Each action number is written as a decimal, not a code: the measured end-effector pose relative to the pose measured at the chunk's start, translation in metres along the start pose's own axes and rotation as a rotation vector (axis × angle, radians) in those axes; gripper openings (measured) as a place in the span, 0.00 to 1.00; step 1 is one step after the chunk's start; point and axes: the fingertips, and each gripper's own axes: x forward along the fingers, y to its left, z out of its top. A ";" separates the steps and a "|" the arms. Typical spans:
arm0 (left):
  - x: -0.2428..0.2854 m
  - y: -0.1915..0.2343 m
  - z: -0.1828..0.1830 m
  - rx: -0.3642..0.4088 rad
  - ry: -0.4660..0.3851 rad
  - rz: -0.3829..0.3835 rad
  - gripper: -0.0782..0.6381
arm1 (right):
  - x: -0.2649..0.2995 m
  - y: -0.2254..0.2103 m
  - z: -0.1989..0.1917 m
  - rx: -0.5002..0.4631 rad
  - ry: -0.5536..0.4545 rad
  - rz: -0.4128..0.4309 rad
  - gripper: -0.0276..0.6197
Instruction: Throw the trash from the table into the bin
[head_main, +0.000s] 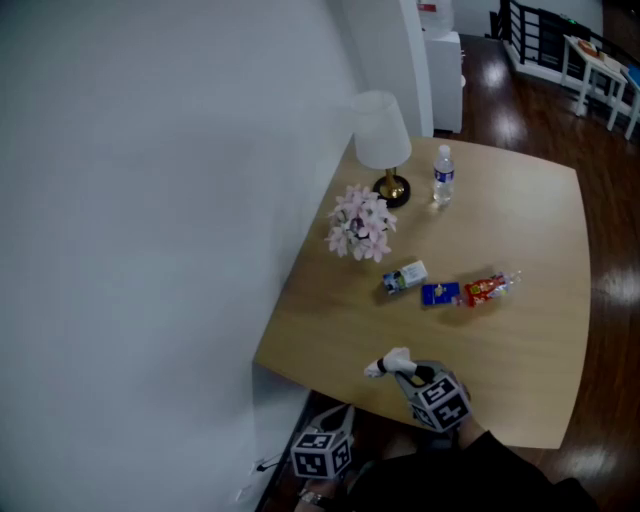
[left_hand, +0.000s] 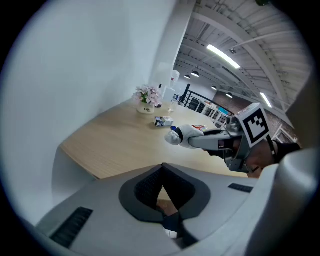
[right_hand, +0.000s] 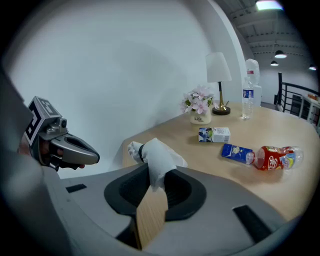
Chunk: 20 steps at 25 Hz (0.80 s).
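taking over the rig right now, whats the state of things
Right tongs: shut on a crumpled white tissue, above the table's near edge.
Left tongs: shut, empty.
On the table: small carton, blue packet, crushed red-label bottle.
Bin not in view; nothing seen binned.
Left: bin the tissue, then the other three.

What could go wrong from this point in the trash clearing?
1. The right gripper pinches only one end of the white tissue wad; most of it sticks out, so it may slip free while carried.
2. No bin shows in any view, so the drop spot is unconfirmed.
3. The carton lies near the flower vase; reaching for it might knock the vase.
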 end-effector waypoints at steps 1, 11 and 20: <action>-0.002 0.003 -0.002 -0.006 -0.004 0.005 0.12 | 0.002 0.003 0.000 -0.002 0.000 0.003 0.17; -0.034 0.049 -0.036 -0.108 -0.023 0.088 0.12 | 0.041 0.073 -0.011 -0.064 0.090 0.136 0.17; -0.083 0.108 -0.102 -0.296 -0.046 0.202 0.12 | 0.090 0.180 -0.038 -0.234 0.225 0.306 0.17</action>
